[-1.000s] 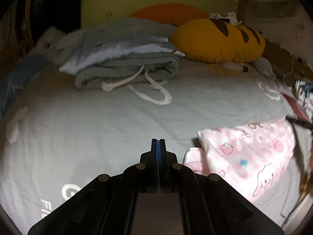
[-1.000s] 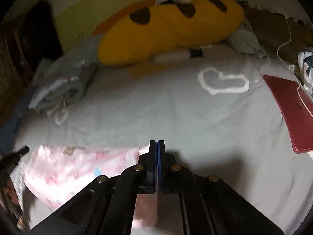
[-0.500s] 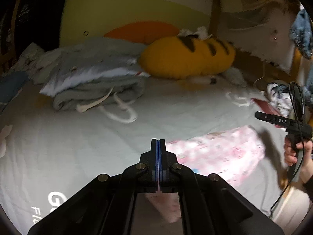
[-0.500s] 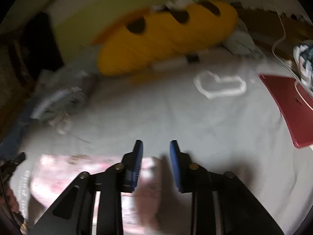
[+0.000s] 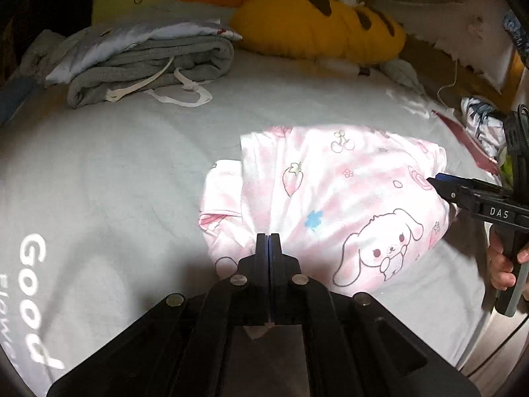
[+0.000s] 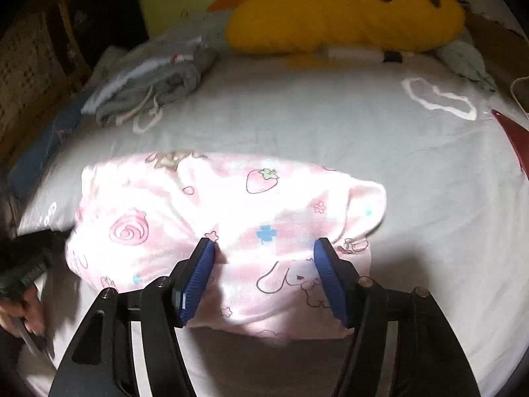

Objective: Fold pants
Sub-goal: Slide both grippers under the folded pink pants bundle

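Observation:
The pink cartoon-print pants (image 5: 334, 205) lie folded in a bundle on the grey bedsheet (image 5: 115, 172); they also show in the right wrist view (image 6: 231, 211). My left gripper (image 5: 268, 240) is shut, its tips at the bundle's near edge; a scrap of pink cloth shows between the fingers further back. My right gripper (image 6: 264, 254) is open wide, its blue pads (image 6: 201, 271) just above the near side of the bundle and holding nothing. It also shows in the left wrist view (image 5: 439, 182) at the bundle's right end.
A folded grey garment with white drawstrings (image 5: 148, 63) lies at the back left. A yellow striped plush pillow (image 5: 317, 29) sits at the back. A red flat case (image 5: 463, 132) and loose clothes lie at the right edge. The bed edge runs along the lower right.
My right gripper opened wide and let go of the pants. The pants went from a long strip to a shorter folded bundle. My left gripper came closer to the bundle.

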Action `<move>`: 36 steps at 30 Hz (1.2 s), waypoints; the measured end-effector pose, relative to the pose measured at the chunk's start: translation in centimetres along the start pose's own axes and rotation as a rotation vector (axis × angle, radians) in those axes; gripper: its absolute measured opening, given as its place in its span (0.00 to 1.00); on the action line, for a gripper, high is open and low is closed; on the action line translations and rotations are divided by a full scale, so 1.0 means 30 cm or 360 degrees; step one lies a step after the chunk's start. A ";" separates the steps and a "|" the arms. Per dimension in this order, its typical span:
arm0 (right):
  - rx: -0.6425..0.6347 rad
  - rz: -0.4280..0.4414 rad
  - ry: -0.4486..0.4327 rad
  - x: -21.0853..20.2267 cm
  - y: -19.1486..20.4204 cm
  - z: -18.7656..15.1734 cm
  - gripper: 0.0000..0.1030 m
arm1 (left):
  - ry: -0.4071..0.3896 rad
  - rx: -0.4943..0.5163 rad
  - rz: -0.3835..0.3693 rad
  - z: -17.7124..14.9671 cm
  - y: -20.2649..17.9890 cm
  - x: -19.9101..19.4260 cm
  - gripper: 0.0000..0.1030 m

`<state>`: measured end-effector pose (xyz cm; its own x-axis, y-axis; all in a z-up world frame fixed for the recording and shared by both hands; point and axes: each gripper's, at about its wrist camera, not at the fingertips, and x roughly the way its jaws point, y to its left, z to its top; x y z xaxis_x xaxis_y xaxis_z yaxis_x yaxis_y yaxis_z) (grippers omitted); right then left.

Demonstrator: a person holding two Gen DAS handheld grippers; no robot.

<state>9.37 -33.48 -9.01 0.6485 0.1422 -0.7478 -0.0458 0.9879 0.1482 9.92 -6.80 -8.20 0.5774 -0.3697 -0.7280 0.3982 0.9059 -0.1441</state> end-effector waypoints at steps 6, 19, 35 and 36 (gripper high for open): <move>0.0044 -0.0020 -0.0005 0.014 -0.021 -0.003 0.75 | -0.0016 0.0034 0.0031 -0.007 -0.015 -0.010 0.00; 0.0264 0.0014 0.0019 -0.019 -0.116 0.045 0.97 | -0.0188 -0.0111 0.0046 0.022 0.026 -0.091 0.88; 0.0739 0.0634 0.0209 0.042 -0.362 0.077 0.97 | 0.0076 -0.0640 -0.0783 0.049 0.185 0.002 0.88; 0.0704 0.0639 0.0215 0.047 -0.351 0.081 0.97 | 0.0087 -0.0648 -0.0823 0.051 0.178 0.012 0.88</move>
<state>12.63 -43.82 -10.05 0.5424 0.5333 -0.6492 0.0718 0.7404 0.6683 13.36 -2.42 -8.21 0.3426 -0.7768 -0.5284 0.3067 0.6241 -0.7186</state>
